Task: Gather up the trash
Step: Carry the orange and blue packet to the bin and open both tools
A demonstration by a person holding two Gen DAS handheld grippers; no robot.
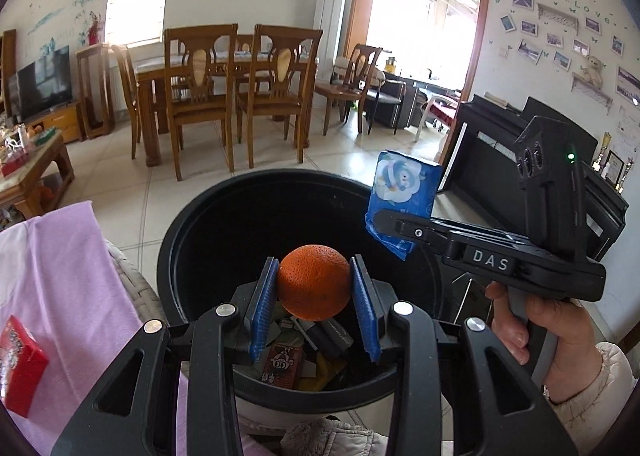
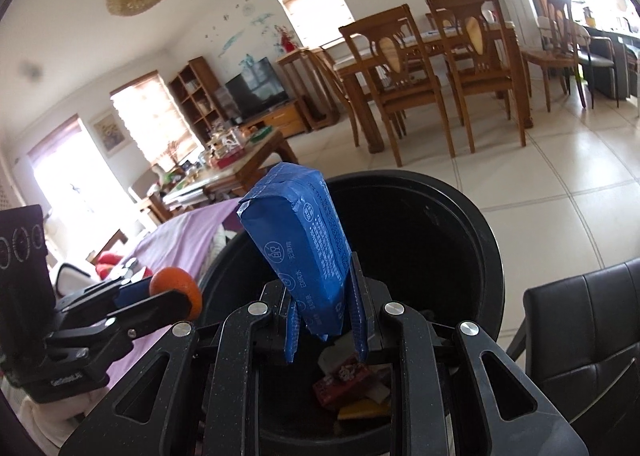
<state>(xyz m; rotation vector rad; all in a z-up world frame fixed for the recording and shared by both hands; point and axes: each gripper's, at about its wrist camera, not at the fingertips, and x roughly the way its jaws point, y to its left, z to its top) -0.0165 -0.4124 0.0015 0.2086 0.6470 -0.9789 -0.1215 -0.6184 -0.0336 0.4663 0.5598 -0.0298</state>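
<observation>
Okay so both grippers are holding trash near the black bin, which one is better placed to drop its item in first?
Left, probably. The left gripper holds the orange directly over the black bin opening, above the trash inside. The right gripper holds the blue packet nearer the rim.

The orange (image 1: pixel 312 282) has dimpled, matt peel. The blue packet (image 2: pixel 298 232) is glossy, creased plastic film. The bin (image 1: pixel 180 215) is smooth black plastic with a faint sheen. The pads (image 1: pixel 366 310) are ribbed blue rubber; the lilac cloth (image 1: pixel 60 256) is soft, matt.
</observation>
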